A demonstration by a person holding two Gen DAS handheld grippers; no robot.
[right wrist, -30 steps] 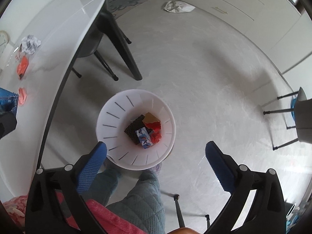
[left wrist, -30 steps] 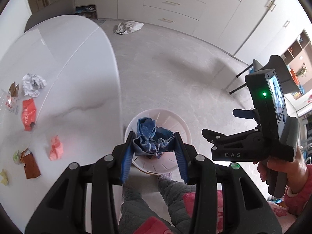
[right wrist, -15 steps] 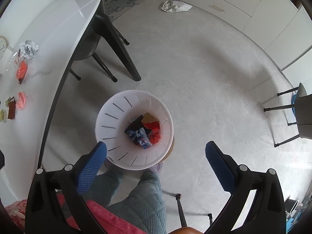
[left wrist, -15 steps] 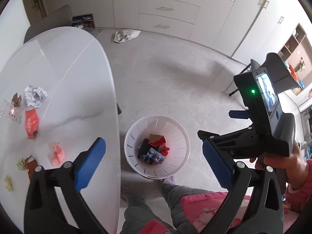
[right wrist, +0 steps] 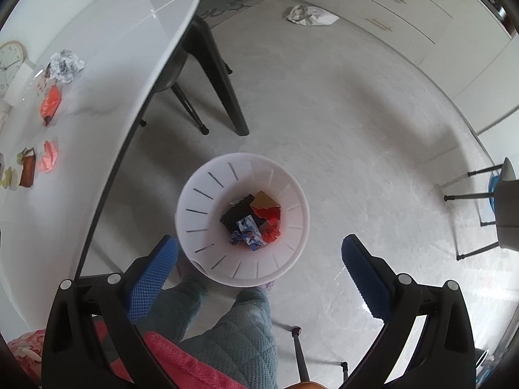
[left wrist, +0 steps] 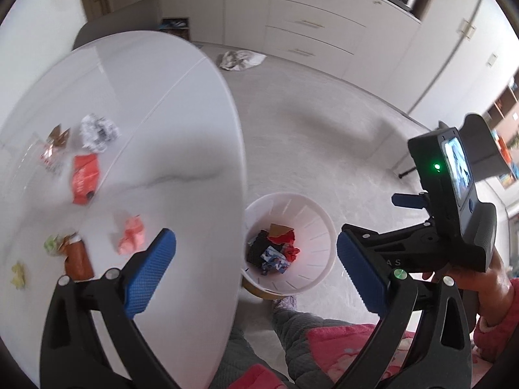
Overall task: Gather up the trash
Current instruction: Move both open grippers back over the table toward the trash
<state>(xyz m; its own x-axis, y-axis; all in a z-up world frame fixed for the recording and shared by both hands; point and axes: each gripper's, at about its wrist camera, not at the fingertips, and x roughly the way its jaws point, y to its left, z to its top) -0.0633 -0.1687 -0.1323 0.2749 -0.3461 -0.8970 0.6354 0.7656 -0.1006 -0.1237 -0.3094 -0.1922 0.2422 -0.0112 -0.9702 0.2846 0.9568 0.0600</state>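
A white bin [left wrist: 319, 227] [right wrist: 201, 207] stands on the floor beside the white table [left wrist: 181, 136]. It holds several wrappers, with a blue patterned one [right wrist: 248, 235] on top. On the table lie a pink wad [left wrist: 131, 235], a red wrapper [left wrist: 84, 178], a crumpled white paper [left wrist: 97, 131], a brown wrapper [left wrist: 76, 257] and small scraps. My left gripper [left wrist: 256, 270] is open and empty, above the table edge and the bin. My right gripper [right wrist: 259, 265] is open and empty above the bin; its body shows in the left wrist view [left wrist: 454, 220].
A crumpled white bag [right wrist: 309, 14] lies on the floor near the cabinets [right wrist: 405, 3]. A dark chair [right wrist: 207, 74] stands under the table. Another chair [right wrist: 499, 207] is at the right. The person's legs [right wrist: 227, 324] are below the bin.
My left gripper opened and dropped the blue patterned wrapper into the bin. It has since swung left toward the table. The right gripper stayed open above the bin.
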